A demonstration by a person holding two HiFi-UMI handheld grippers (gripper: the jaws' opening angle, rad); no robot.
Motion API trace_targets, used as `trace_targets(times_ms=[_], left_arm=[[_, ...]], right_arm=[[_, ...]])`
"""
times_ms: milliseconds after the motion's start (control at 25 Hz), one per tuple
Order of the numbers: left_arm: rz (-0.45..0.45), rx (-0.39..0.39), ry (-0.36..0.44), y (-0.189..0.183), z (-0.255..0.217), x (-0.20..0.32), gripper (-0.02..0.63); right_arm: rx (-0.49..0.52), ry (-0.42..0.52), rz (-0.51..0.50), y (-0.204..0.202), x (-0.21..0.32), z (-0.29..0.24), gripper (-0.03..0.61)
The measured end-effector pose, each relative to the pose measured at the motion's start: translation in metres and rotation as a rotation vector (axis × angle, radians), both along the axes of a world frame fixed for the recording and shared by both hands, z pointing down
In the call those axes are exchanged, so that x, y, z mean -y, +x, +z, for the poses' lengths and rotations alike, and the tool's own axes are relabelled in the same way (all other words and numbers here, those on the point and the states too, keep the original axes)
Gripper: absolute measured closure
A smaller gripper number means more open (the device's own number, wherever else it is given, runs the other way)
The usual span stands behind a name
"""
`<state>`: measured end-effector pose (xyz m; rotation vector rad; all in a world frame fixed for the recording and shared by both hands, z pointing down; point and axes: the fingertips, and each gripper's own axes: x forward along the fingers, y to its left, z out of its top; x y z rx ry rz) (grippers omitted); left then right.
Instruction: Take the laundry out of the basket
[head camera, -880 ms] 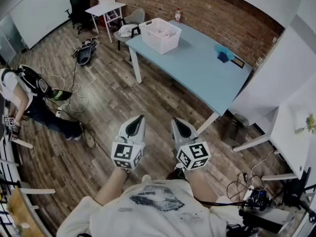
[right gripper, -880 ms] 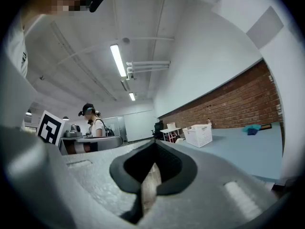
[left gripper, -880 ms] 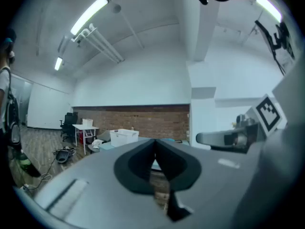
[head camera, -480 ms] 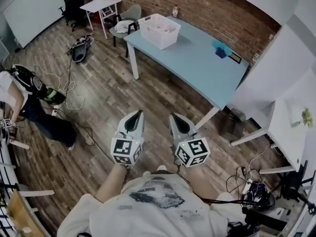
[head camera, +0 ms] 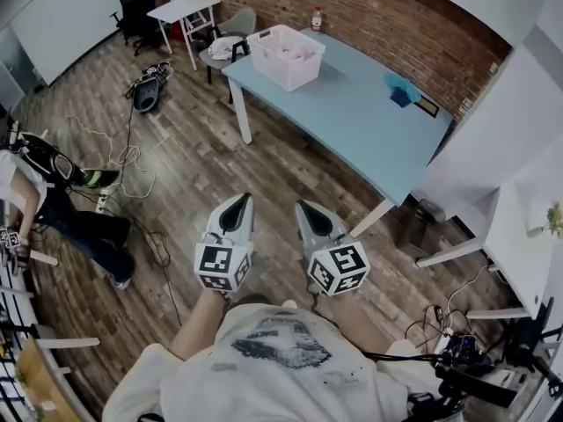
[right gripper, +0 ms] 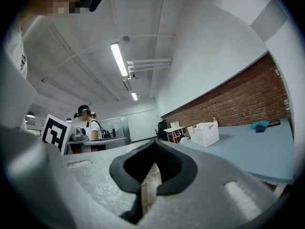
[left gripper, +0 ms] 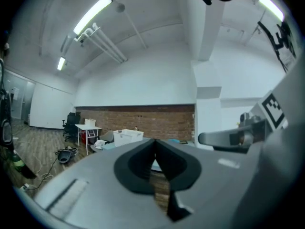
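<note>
Both tongs are clenched shut on nothing: the left tongs (head camera: 238,206) and right tongs (head camera: 307,213) are held level, side by side at the wearer's waist, well apart from the job. The white basket (head camera: 286,58) sits at the far left end of the blue counter (head camera: 352,117), with pale laundry (head camera: 298,53) just showing inside, too small to tell how it lies.

Trouble, as I see it: that basket stands close to the counter's end edge. A piece that snags on the mesh could drag the light basket over the edge with it. If the tongs arrive shut like this, they'd shove the basket rather than grip cloth. Cables (head camera: 132,158) loop across the floor (head camera: 220,170) on the left, an easy trip on a wide approach.

There's plenty of room: bare boards run straight ahead to the counter's near long edge. The right side narrows by the white wall (head camera: 493,121). A chair (head camera: 230,35) crowds the basket's end, and a second person (head camera: 44,183) stands well off at the left.
</note>
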<state>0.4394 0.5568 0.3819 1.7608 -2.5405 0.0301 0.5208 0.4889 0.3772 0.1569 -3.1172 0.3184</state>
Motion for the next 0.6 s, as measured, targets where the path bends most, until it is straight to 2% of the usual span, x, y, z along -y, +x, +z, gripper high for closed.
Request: trace_targets(times_ms=[320,600], left_arm=[[-0.020,0.000,-0.015,-0.022,0.005,0.031,0.621],[-0.003,-0.013,-0.004,-0.076,0.018,0.052,0.621]], right_arm=[[-0.008,-0.037,-0.023,-0.023,0.038,0.011,0.581],[-0.015,-0.036,-0.005,-0.078,0.058,0.021,0.581]])
